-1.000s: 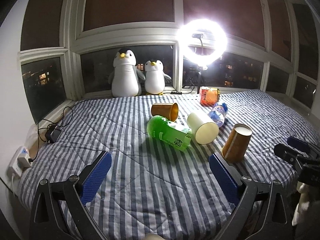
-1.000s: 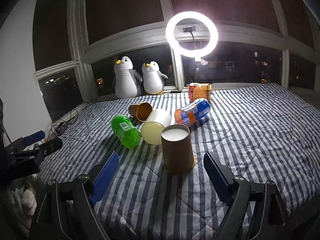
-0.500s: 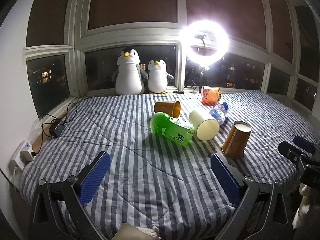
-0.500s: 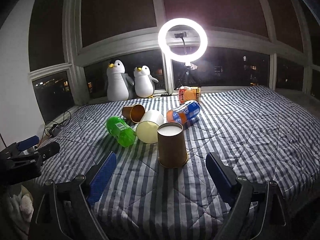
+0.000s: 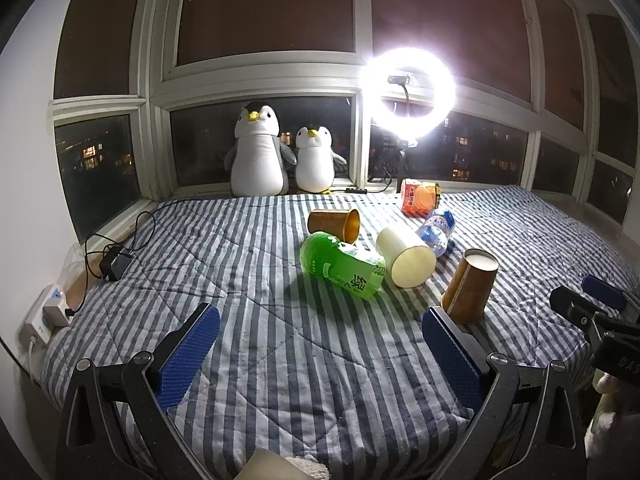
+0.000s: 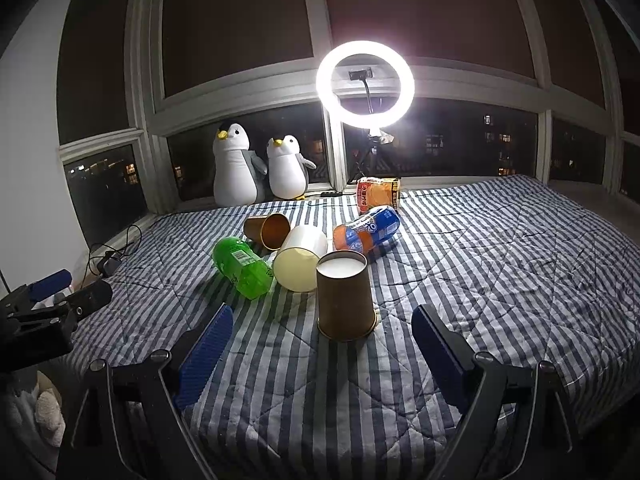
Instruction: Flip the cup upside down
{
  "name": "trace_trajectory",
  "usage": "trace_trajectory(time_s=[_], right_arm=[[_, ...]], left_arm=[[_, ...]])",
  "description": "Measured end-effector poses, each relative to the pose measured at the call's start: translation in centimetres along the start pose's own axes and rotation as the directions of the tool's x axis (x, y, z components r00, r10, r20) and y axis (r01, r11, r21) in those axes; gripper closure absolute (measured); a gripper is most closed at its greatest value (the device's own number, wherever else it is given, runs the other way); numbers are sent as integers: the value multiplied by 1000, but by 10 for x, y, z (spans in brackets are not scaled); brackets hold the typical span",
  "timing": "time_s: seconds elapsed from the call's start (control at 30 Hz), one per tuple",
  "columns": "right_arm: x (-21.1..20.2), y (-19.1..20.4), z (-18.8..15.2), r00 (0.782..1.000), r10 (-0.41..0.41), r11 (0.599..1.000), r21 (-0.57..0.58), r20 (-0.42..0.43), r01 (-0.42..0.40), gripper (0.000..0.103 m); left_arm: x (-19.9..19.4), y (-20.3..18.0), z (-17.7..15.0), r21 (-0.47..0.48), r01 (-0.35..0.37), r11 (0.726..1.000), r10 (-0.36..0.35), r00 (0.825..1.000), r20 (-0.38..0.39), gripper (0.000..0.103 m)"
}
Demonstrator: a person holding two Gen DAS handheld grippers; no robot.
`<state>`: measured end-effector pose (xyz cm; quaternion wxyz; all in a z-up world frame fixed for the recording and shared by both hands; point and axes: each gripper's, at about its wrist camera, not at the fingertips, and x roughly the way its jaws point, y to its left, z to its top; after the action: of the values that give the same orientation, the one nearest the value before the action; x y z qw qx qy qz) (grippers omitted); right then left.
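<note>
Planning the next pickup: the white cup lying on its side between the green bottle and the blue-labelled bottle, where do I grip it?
Probably pinch the white cup across its rim end, coming in from above. The mouth faces the right gripper, the green bottle crowds one flank, and the inverted brown cup stands in the low frontal path.

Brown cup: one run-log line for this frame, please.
brown cup: upside down on bed, free | white cup: on side | left gripper: open, empty | right gripper: open, short of brown cup

The green bottle [image 5: 340, 262] bears a large white Chinese character (other labels blur)
</note>
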<state>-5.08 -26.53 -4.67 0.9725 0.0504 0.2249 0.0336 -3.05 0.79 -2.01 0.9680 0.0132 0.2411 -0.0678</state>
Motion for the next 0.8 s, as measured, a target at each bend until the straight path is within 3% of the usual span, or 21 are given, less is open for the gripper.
trace_trajectory(time_s=[0.8], right_arm=[[-1,0,-1,1000,-12,1000,-2,13,12,15]], left_arm=[[3,1,0,0,4,1000,-4,1000,-6,0]])
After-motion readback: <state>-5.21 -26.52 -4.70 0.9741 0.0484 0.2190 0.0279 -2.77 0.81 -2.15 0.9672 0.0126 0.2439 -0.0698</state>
